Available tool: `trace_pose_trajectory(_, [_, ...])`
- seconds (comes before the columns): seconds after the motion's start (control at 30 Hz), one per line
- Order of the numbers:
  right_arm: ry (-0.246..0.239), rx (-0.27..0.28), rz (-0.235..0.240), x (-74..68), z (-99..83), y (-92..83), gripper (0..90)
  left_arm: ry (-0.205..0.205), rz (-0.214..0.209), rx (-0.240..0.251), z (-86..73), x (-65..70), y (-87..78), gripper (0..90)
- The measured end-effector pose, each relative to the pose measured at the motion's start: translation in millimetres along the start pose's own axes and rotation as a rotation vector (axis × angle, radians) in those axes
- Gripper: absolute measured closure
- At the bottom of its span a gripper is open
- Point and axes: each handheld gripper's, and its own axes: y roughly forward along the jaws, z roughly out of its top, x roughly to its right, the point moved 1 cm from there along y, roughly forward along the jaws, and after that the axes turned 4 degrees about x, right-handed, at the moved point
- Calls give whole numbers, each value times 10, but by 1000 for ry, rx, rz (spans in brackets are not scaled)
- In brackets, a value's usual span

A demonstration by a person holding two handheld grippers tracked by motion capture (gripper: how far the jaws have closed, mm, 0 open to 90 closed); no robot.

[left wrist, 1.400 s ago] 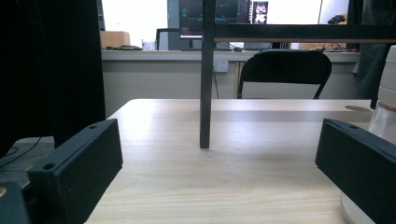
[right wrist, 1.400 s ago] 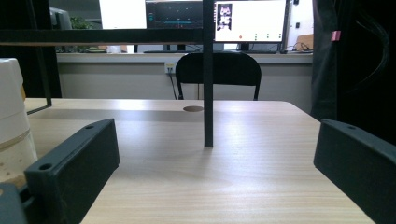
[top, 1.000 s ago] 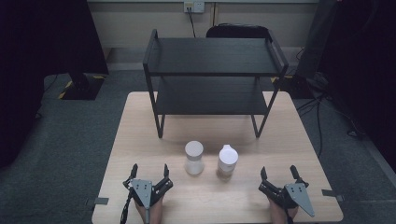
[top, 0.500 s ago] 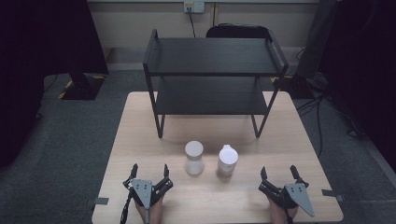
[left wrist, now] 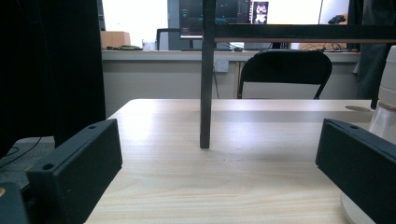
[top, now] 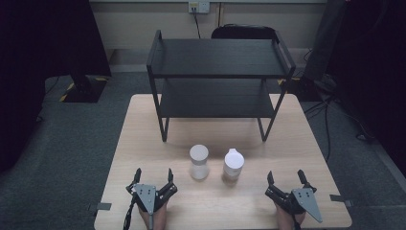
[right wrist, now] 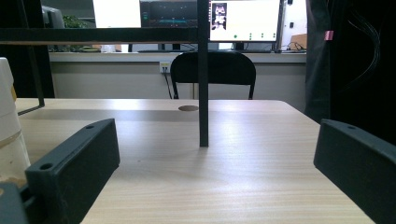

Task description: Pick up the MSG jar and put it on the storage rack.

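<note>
Two white jars stand side by side in the middle of the wooden table (top: pixel 143 124): a flat-lidded one (top: pixel 198 162) on the left and one with a tilted or pointed lid (top: pixel 233 165) on the right. My left gripper (top: pixel 153 176) rests near the front edge, left of the jars, open and empty. My right gripper (top: pixel 286 178) rests at the front right, open and empty too. In the left gripper view a white jar (left wrist: pixel 385 107) shows at the right edge. At the left edge of the right gripper view stands a white jar (right wrist: pixel 9 135).
A black two-tier shelf rack (top: pixel 220 72) stands at the back of the table; its legs (left wrist: pixel 206 93) (right wrist: pixel 202 93) rise ahead of each gripper. A black chair (top: pixel 242 32) sits behind the table. Bare tabletop lies between the grippers and the rack.
</note>
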Motion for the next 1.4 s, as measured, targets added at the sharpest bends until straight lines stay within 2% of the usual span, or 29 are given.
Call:
trace_pose_trajectory(0.97, [-2, 0, -15, -23, 1, 0, 0, 0, 6, -1, 2, 9, 1, 0])
trace_pose_trajectory(1.2, [-2, 0, -18, -28, 1, 1, 0, -1, -17, -7, 11, -26, 12, 0])
trace_pose_trajectory(1.27, [-2, 0, -18, -28, 1, 1, 0, -3, -36, 2, -2, -51, 5, 0])
trace_pose_trajectory(1.4, [-3, -1, -18, -30, 2, 1, 0, -10, -53, -14, 27, -76, 12, 0])
